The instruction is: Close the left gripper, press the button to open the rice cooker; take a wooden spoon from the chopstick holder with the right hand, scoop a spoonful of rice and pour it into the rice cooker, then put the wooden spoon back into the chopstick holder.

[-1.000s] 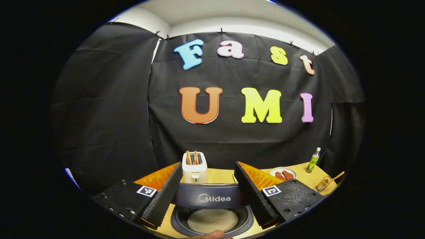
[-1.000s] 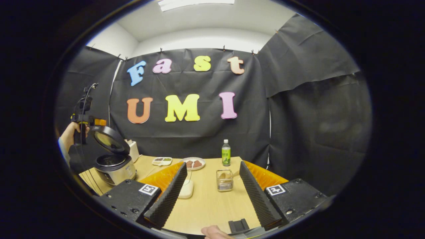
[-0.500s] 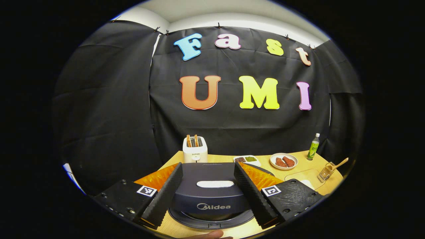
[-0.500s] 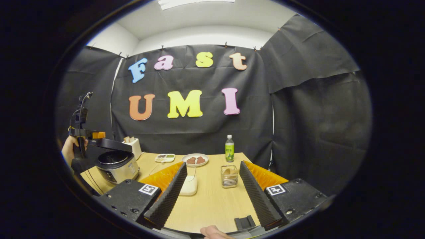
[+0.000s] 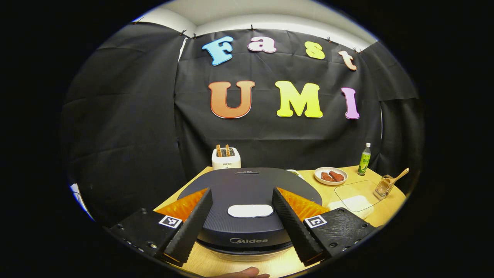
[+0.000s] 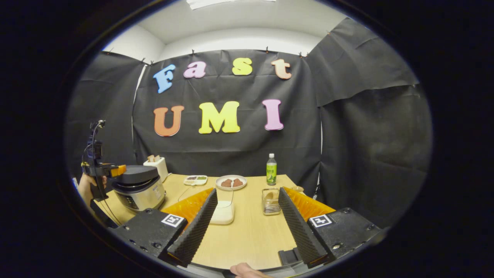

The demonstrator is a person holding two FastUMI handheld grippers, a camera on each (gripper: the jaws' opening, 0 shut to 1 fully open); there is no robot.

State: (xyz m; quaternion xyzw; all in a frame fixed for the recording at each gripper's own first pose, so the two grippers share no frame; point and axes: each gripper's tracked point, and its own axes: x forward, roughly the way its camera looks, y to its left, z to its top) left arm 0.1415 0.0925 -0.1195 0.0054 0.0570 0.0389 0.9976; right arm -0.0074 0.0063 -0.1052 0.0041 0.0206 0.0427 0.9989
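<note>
**Entry: two hand-held grippers, wooden table, booth.**

- Left gripper (image 5: 242, 220): fingers spread wide, holding nothing. Poised just above the rice cooker (image 5: 247, 200), one finger over each side of the lid's front.
- Rice cooker: directly ahead of and beneath the left gripper. Lid lies down on the body, with a thin seam at the front edge. The pale oblong button (image 5: 250, 211) sits between the left fingers, untouched. In the right gripper view the cooker (image 6: 139, 189) stands far off to the left, with the other gripper (image 6: 101, 170) and a hand (image 6: 88, 185) at its near side.
- Right gripper (image 6: 247, 222): fingers spread wide, empty, hovering over bare table (image 6: 247, 239).
- Chopstick holder (image 6: 271, 201): ahead of the right gripper, close to its right finger; a clear container with the wooden spoon (image 6: 270, 196) inside. Seen from the left gripper it stands far to the right (image 5: 383, 188), spoon handle (image 5: 399, 175) leaning out.
- Rice container (image 6: 223, 208): a clear lidded tub with white contents, ahead and close to the right gripper's left finger.
- Also present: toaster (image 5: 226, 157), plate of food (image 5: 330, 175), green bottle (image 5: 364, 159), small divided dish (image 6: 195, 179).

**Risks, by judgement.**
- Pressing with the left fingers apart could straddle the button, so the latch would not release.
- A lid that springs up could strike the left gripper if it is left hanging over it.
- The spoon handle leans; a pinch taken off-centre could tip the light holder.
- A full spoon must cross the table to the cooker; tilting it would spill grains.
</note>
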